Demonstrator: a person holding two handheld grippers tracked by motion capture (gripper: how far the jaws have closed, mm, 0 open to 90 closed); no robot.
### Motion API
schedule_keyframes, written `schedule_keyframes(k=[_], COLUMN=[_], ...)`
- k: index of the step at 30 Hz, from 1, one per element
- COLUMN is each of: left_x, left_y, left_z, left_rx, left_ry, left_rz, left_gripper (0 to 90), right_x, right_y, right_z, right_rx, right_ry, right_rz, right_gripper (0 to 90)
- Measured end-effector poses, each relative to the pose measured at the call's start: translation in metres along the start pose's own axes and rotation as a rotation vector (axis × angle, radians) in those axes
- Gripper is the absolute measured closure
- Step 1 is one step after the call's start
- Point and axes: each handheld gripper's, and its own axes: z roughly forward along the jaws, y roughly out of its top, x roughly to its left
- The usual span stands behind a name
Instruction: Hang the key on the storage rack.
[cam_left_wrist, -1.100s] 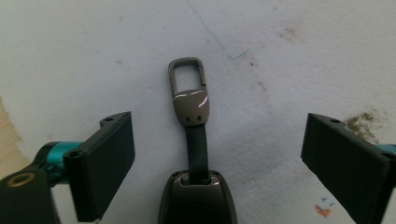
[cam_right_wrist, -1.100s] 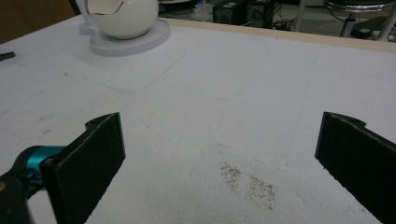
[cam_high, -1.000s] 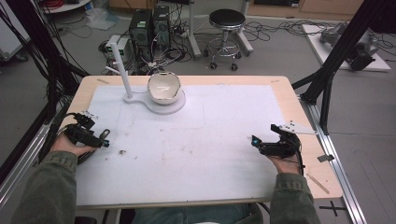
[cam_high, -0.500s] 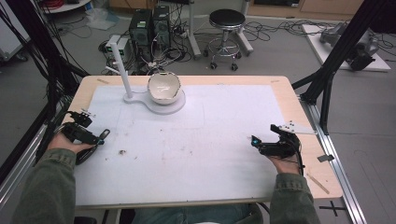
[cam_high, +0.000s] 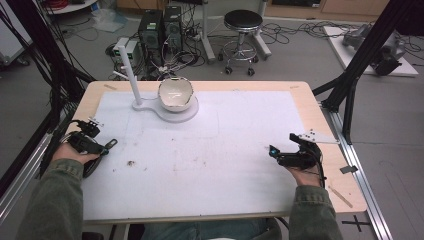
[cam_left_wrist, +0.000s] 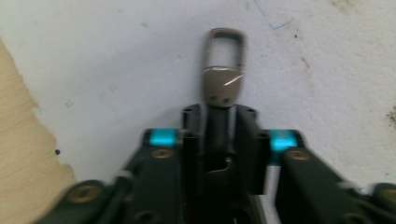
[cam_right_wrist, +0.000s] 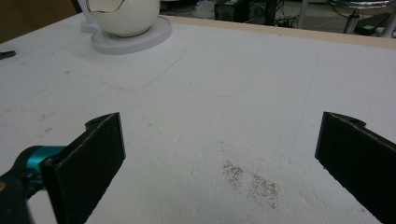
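At table's left edge, left hand-held gripper clamps a metal clasp, loop pointing straight ahead; right hand-held gripper gapes.

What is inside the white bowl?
The white bowl sits on its white stand. From above, its pale inside wall shows just a few bright glints and no clear object. The near rim hides the bottom, so something small could sit there.

- My left gripper has matt black jaws that look like plastic, with glossy teal bits and brass-coloured screws.
- The clip they clamp is brushed grey metal with a dull sheen.
- My right gripper has matt, faintly grainy black pads.
- The desk has a pale wood rim; its white sheet is matt, rough and smudged.
- The bowl is smooth and glossy white, like ceramic.
- My sleeves are olive cloth.
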Motion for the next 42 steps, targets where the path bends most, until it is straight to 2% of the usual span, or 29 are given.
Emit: schedule_keyframes(k=[1,7,9,15,21,25,29,31,32,35,38,42], left_x=[0.000,-0.003,-0.003,0.001,-0.002,-0.007,-0.010,-0.010,-0.009,-0.009,-0.009,-0.008], left_y=[0.000,0.000,-0.001,0.002,0.014,0.028,0.037,0.041,0.045,0.049,0.052,0.060], left_z=[0.000,0.000,-0.001,-0.004,-0.019,-0.036,-0.042,-0.046,-0.049,-0.053,-0.059,-0.068], left_rx=[0.000,-0.010,-0.016,-0.009,-0.047,-0.095,-0.102,-0.103,-0.101,-0.116,-0.134,-0.142], left_ry=[0.000,0.012,0.003,-0.006,-0.056,-0.061,-0.070,-0.094,-0.134,-0.150,-0.159,-0.144], left_rz=[0.000,0.034,0.039,0.027,0.047,0.075,0.095,0.107,0.114,0.126,0.139,0.150], left_gripper=[80.9,82.5,82.6,82.6,82.6,82.6,82.6,82.6,82.6,82.6,82.6,82.6], right_x=[0.000,0.000,-0.001,0.000,0.000,0.000,0.001,0.000,0.000,0.000,0.000,0.000], right_y=[0.000,0.000,0.000,0.000,0.000,0.000,0.000,0.000,0.000,0.000,0.000,0.000], right_z=[0.000,0.000,-0.001,0.000,0.000,0.001,0.001,0.000,0.000,0.000,0.000,0.000], right_rx=[0.000,-0.006,-0.011,-0.002,-0.002,-0.001,0.000,-0.002,-0.001,-0.002,-0.002,0.002], right_ry=[0.000,0.003,0.004,0.007,0.000,-0.001,-0.002,0.000,-0.002,0.000,0.000,-0.001], right_rz=[0.000,-0.003,0.002,0.002,-0.003,-0.003,-0.005,-0.007,-0.004,-0.001,0.000,-0.003], right_gripper=[0.4,0.5,0.5,0.5,0.5,0.5,0.5,0.5,0.5,0.5,0.5,0.5])
